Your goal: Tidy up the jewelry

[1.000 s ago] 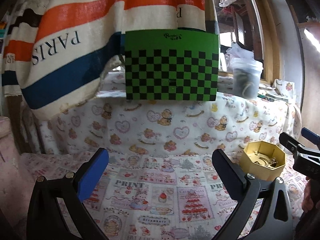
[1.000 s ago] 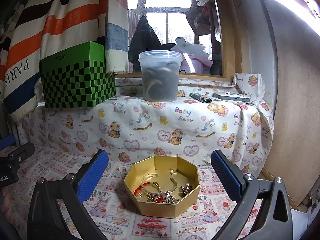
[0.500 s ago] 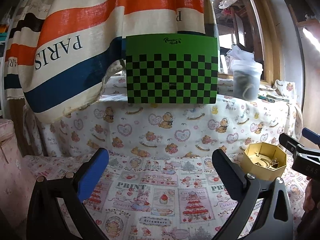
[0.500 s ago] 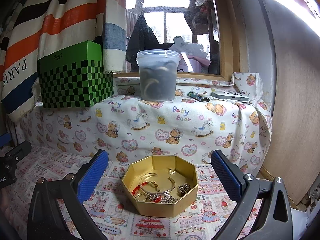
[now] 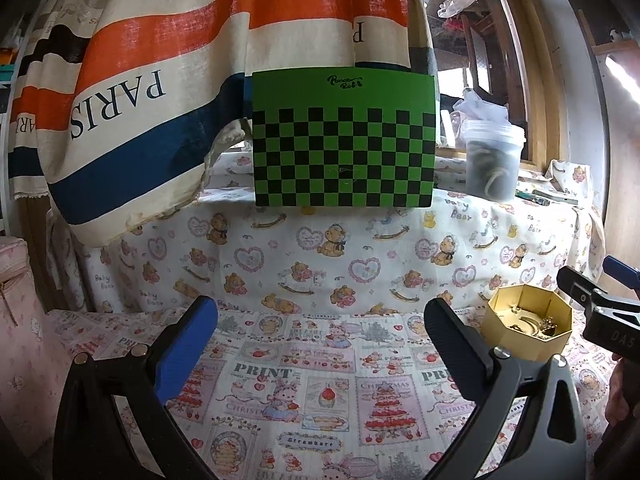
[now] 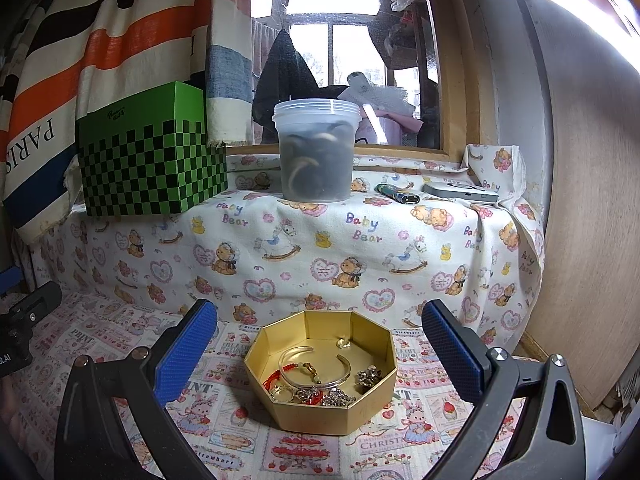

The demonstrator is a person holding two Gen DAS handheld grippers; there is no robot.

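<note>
A gold octagonal box (image 6: 320,408) sits on the printed cloth, holding a clear bangle (image 6: 316,360), a red cord bracelet (image 6: 276,376), rings and sparkly pieces (image 6: 332,394). My right gripper (image 6: 320,344) is open and empty, its blue pads on either side of the box, just above it. My left gripper (image 5: 320,340) is open and empty over bare cloth; the box (image 5: 524,326) lies to its right, with the right gripper's tip (image 5: 592,300) beside it.
A green checkered box (image 6: 152,160) stands on the raised cloth-covered ledge, beside a lidded plastic tub (image 6: 316,152), a lighter (image 6: 396,194) and a flat grey device (image 6: 460,192). A striped PARIS towel (image 5: 160,80) hangs at the left. A wooden wall (image 6: 592,200) closes the right.
Both grippers have pulled back and tilted slightly up; the green box and tub look smaller and lower in view. The gold box stays put. Both jaws stay open.
</note>
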